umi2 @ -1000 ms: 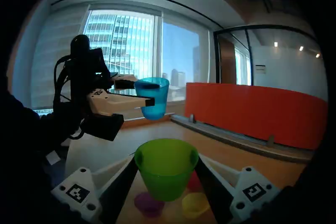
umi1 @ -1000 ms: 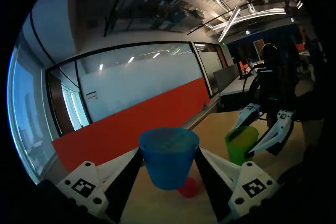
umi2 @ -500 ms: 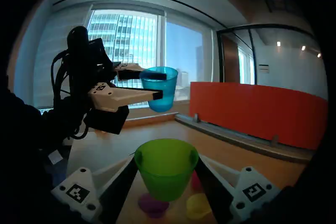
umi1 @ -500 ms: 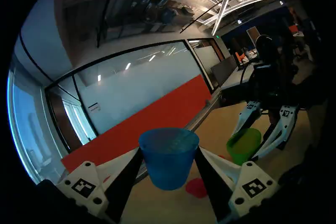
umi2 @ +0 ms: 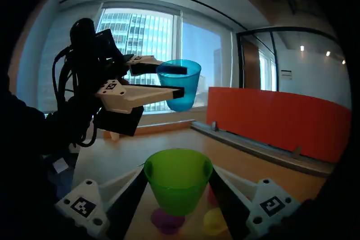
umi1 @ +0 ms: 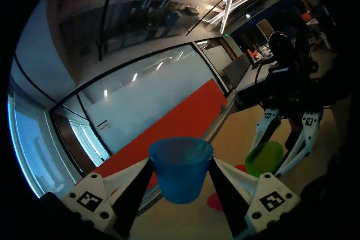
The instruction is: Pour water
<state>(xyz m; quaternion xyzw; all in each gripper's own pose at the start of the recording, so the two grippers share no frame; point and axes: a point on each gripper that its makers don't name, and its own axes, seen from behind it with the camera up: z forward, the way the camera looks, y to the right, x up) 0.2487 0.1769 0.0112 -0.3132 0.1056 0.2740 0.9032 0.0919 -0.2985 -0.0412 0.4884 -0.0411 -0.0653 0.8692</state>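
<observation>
I hold a cup in each hand, up in the air. My left hand-held gripper [umi1: 181, 164] has the blue cup [umi1: 181, 174]. Its two fingers press on the cup's two sides, so it is open only as wide as the cup. The blue cup sits straight up between the fingers. I cannot tell if there is water in it.

My right hand-held gripper [umi2: 177, 174] has the green cup [umi2: 177, 183]. Both fingers press on it too, one on each side, and it is open as wide as that cup. The green cup stands straight up and its mouth is open to the top. It looks empty from here.

In the right gripper view, the blue cup is higher than the green cup and farther away. The two cups do not touch. The blue cup leans just a little. Behind it is a big window [umi2: 135, 37] with tall buildings outside.

Under the green cup is the table [umi2: 112, 159]. A purple cup [umi2: 166, 220] and a yellow cup [umi2: 215, 221] sit on it, close together. A little red cup [umi2: 211, 195] peeks out just behind the green one. A long orange wall [umi2: 279, 123] runs along the far side of the table.
</observation>
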